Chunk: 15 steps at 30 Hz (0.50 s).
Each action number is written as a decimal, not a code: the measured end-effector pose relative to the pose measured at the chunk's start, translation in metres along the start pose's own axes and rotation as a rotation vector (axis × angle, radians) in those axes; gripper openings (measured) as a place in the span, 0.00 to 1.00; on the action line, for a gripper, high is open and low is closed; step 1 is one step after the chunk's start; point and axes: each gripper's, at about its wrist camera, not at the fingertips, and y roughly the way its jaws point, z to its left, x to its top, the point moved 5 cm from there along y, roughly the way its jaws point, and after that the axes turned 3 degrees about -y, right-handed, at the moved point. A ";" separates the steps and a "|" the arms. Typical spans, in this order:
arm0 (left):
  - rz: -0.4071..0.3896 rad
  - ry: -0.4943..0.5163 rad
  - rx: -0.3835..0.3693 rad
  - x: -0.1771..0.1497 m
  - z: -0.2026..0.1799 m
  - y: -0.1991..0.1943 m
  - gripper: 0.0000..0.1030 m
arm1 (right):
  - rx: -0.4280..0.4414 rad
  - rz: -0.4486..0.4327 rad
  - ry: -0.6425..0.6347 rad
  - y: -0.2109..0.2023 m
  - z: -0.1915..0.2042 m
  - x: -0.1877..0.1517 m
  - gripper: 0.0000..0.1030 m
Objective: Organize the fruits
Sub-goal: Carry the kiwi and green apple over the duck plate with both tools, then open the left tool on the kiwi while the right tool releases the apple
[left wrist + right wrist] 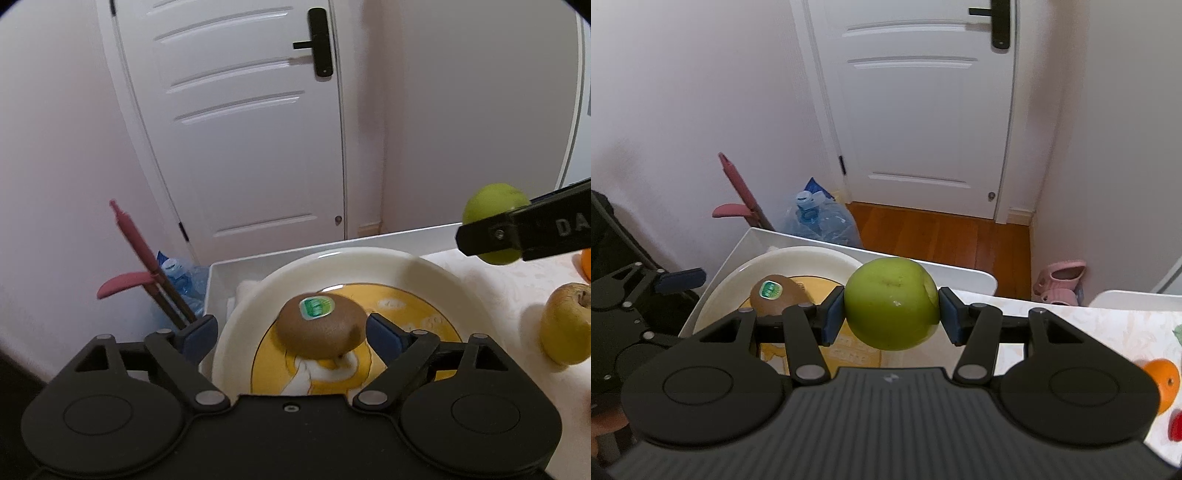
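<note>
My right gripper [892, 317] pinches the green apple [891, 303] above and right of the plate [436, 273], where the kiwi [320, 326] lies between my spread left gripper [291, 330], seemingly released.

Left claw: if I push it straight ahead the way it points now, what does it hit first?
Most likely the kiwi: it lies on the plate right between the open left claw fingers. The right pad looks almost against it, though depth is unclear. Past it, only the plate's far rim.

Left claw [291, 334] spread wide around kiwi [319, 326] — on plate [424, 273].
</note>
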 end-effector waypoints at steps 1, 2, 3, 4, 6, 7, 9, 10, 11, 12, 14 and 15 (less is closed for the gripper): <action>0.002 -0.010 0.000 0.000 0.001 -0.002 0.90 | 0.009 0.002 -0.006 0.001 0.002 0.000 0.66; 0.003 -0.019 0.000 -0.001 0.004 -0.005 0.91 | 0.017 0.004 -0.012 0.001 0.003 0.000 0.66; 0.004 -0.027 0.002 -0.001 0.005 -0.009 0.91 | 0.025 0.005 -0.021 0.002 0.005 0.000 0.66; 0.006 -0.034 0.005 -0.003 0.007 -0.012 0.91 | 0.032 0.007 -0.032 0.003 0.008 0.000 0.66; 0.012 -0.044 0.004 -0.006 0.008 -0.017 0.95 | 0.047 0.012 -0.062 0.008 0.014 -0.001 0.66; 0.015 -0.051 0.000 -0.008 0.008 -0.020 0.96 | 0.053 0.014 -0.084 0.011 0.018 -0.002 0.66; 0.022 -0.056 0.000 -0.012 0.008 -0.024 0.97 | 0.057 0.014 -0.134 0.017 0.024 -0.006 0.66; 0.026 -0.057 0.001 -0.015 0.008 -0.026 0.97 | 0.060 0.017 -0.158 0.020 0.026 -0.008 0.66; 0.032 -0.058 0.004 -0.018 0.008 -0.027 0.98 | 0.067 0.020 -0.175 0.023 0.029 -0.009 0.66; 0.039 -0.059 0.007 -0.020 0.008 -0.028 0.98 | 0.074 0.022 -0.185 0.026 0.031 -0.011 0.66; 0.051 -0.064 0.009 -0.023 0.009 -0.029 0.99 | 0.097 0.030 -0.211 0.031 0.035 -0.013 0.66; 0.056 -0.067 0.009 -0.024 0.009 -0.029 0.99 | 0.107 0.029 -0.232 0.034 0.038 -0.014 0.66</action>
